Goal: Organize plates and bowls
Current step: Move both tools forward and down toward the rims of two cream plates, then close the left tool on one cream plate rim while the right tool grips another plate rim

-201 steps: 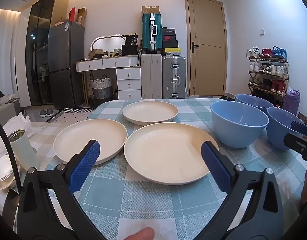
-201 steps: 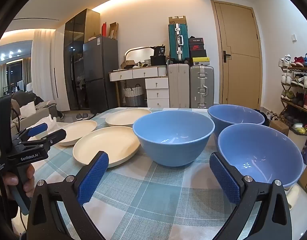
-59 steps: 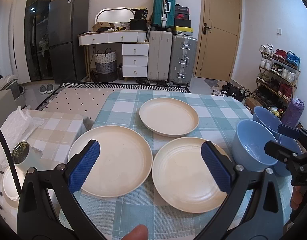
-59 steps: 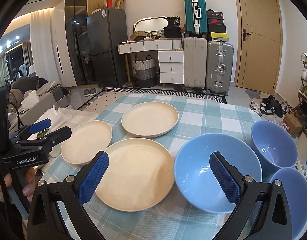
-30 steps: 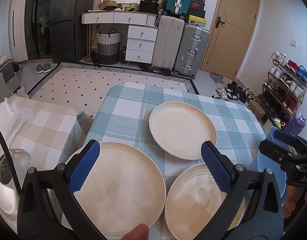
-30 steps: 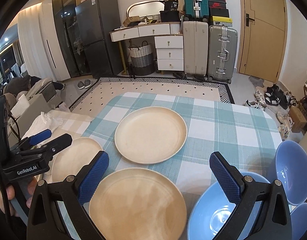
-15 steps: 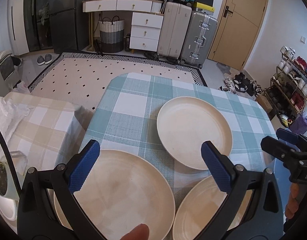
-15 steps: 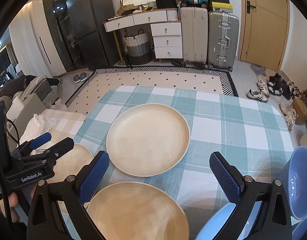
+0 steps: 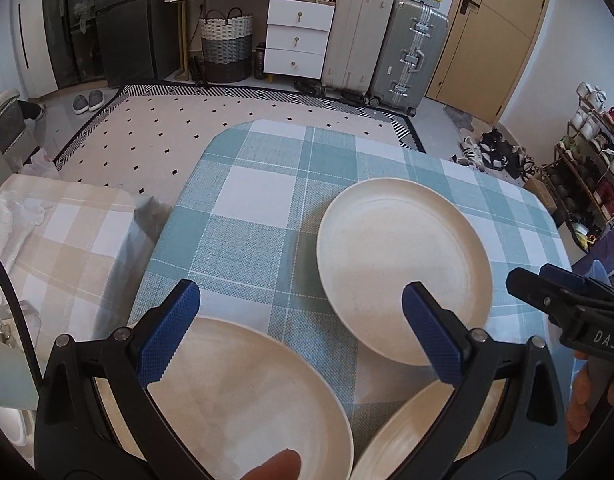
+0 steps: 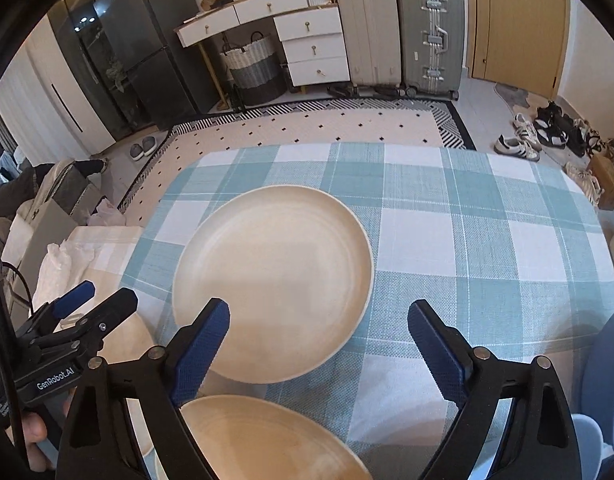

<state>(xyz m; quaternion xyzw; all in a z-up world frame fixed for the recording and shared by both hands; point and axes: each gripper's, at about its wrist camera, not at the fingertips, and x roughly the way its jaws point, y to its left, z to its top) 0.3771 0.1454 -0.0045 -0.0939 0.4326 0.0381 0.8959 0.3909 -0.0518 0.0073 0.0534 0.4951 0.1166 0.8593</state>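
**Supervisor:** Report the grippers and the ware.

**Operator:** I have the left gripper with fingers spread wide and nothing between them, hanging over the gap between the near-left plate and the far plate. On the right gripper the fingers have just been closing a little, yet they stand well apart and bare; its left finger overlaps the near rim of the far plate in the right wrist view. Whether it touches, I cannot tell. A third plate lies nearest me, and a blue bowl shows at the right edge. All rest flat on the checked tabletop, none stacked.

**Supervisor:** Handling assessment?

**Operator:** I judge the plates stiff, fairly light and smooth, so liable to slip from a shallow pinch. Each has a low raised rim; that is the only hold while it lies flat. I would put one finger over the rim and one under its outer edge, then lift level.

**Supervisor:** Risks?

**Operator:** The cloth may drag. If the ware is ceramic, a drop could chip it.
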